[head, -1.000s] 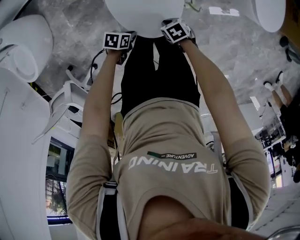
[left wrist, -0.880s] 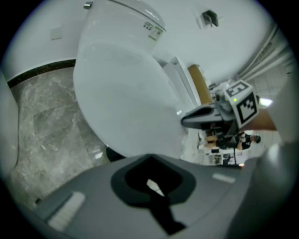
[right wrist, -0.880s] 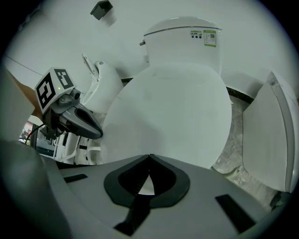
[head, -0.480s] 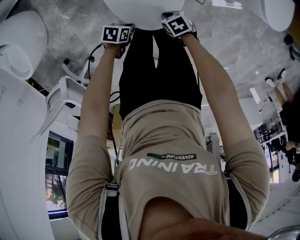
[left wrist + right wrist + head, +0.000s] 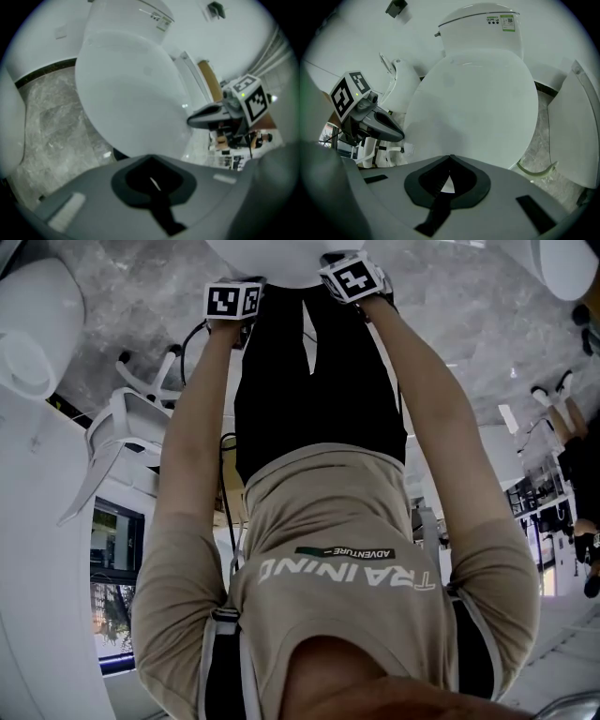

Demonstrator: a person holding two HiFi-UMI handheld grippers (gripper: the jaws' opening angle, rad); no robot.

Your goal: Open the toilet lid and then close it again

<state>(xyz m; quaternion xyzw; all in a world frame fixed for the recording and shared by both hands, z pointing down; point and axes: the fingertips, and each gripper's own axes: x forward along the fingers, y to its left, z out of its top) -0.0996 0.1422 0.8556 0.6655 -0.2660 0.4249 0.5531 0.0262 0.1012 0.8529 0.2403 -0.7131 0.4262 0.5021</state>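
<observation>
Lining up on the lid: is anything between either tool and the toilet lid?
Nothing visible stands in the way. The left tool and the right tool, both shut, sit side by side at the front edge of the toilet lid. Only bare white lid lies ahead of them, up to the tank.
</observation>
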